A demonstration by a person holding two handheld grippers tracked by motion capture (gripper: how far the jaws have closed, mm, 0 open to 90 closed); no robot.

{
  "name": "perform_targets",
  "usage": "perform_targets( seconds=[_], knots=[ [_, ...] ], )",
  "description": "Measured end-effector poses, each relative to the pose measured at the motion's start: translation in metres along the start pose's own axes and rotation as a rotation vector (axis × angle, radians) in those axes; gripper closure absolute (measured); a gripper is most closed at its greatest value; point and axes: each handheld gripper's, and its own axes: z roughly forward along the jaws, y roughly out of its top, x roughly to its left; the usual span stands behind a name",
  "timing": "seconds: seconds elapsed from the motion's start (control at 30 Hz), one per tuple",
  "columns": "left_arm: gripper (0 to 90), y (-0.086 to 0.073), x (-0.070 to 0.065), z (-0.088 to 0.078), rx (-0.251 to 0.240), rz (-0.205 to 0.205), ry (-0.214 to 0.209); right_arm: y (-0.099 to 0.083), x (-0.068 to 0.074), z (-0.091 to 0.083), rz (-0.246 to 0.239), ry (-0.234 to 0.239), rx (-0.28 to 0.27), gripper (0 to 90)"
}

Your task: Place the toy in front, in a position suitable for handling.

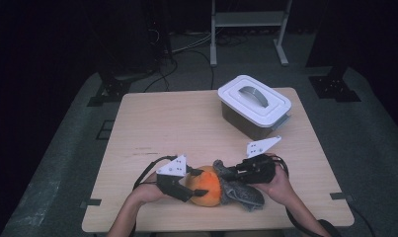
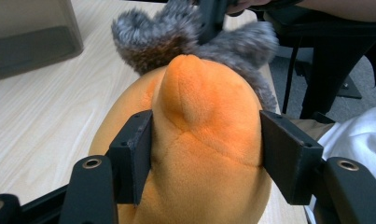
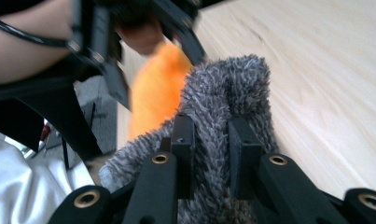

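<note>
The left gripper (image 1: 190, 178) squeezes the soft orange plush toy (image 1: 206, 190) at the table's (image 1: 186, 123) near edge. At its 3 o'clock, the right gripper (image 1: 225, 173) pinches its fuzzy grey tail (image 1: 238, 190).

Both forearms come in over the table's near edge, hands close together. The left gripper (image 1: 194, 178) has its jaws clamped on the orange plush body. The right gripper (image 1: 226, 172), pointing toward the left one, pinches the grey fur with its jaws nearly together.
</note>
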Motion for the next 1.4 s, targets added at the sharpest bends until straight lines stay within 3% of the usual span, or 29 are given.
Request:
perform_targets(
  seconds=[0.13,0.3,0.4,0.67,0.9,1.07,1.17,1.27,1.4],
  knots=[
    [38.0,0.002,-0.004,0.004,0.009,0.021,-0.014,-0.007,-0.006,-0.002,0.031,-0.002,0.017,74.7],
    [39.1,0.004,-0.010,0.008,0.027,0.071,-0.044,0.002,0.005,0.002,-0.018,0.009,0.012,74.9],
    [39.4,0.005,-0.012,0.009,0.038,0.099,-0.055,0.004,0.005,0.004,-0.018,0.017,0.011,74.9],
    [39.6,0.002,-0.008,0.005,0.028,0.103,-0.049,-0.004,-0.007,0.004,0.034,0.009,0.035,74.9],
    [39.6,-0.002,0.000,-0.003,-0.003,0.037,-0.004,-0.012,-0.011,-0.002,0.062,-0.020,0.067,75.5],
    [39.6,-0.003,0.009,-0.006,-0.040,-0.050,0.074,-0.003,0.000,-0.008,0.028,0.006,-0.001,76.0],
    [39.5,-0.004,0.012,-0.007,-0.047,-0.073,0.086,0.000,0.006,-0.005,-0.002,-0.011,0.012,75.9],
    [39.3,-0.004,0.012,-0.007,-0.049,-0.085,0.108,-0.005,-0.001,-0.005,0.025,-0.014,0.017,75.9],
    [38.4,-0.005,0.017,-0.010,-0.069,-0.145,0.139,-0.014,-0.012,-0.008,0.060,-0.058,0.044,75.9]
  ],
)
